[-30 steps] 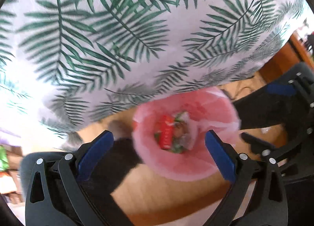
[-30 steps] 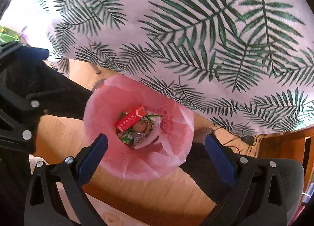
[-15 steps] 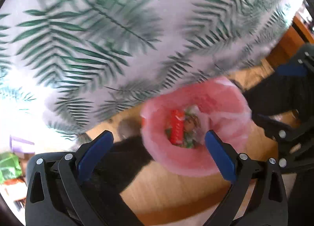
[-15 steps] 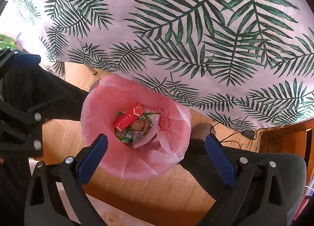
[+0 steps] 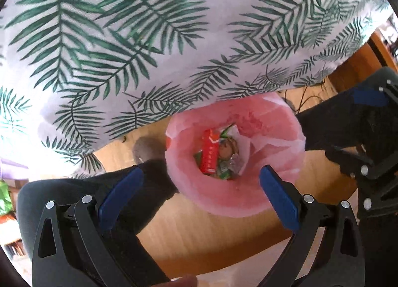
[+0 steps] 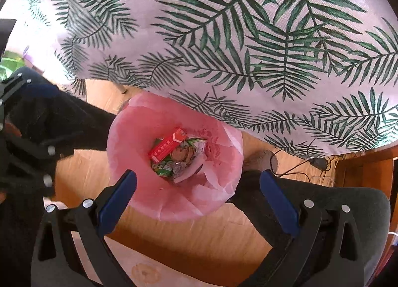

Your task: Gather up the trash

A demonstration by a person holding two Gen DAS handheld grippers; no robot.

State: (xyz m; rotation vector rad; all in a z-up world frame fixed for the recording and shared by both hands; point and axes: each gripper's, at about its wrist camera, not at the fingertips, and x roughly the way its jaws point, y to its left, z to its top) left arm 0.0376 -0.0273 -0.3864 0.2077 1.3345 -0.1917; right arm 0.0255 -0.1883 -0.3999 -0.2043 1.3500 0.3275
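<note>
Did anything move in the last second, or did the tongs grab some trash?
Nothing was grabbed or dropped. The left tongs swung a little, so the pink trash bag slid to the right in their view. The right tongs barely moved. Both stayed open and empty above the bag, and the red box and wrappers inside lay just as before.

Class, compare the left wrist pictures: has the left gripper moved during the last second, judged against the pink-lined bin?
Yes. The pink-lined bin now sits further right between the open left gripper fingers, so the gripper has swung leftward relative to it.
</note>
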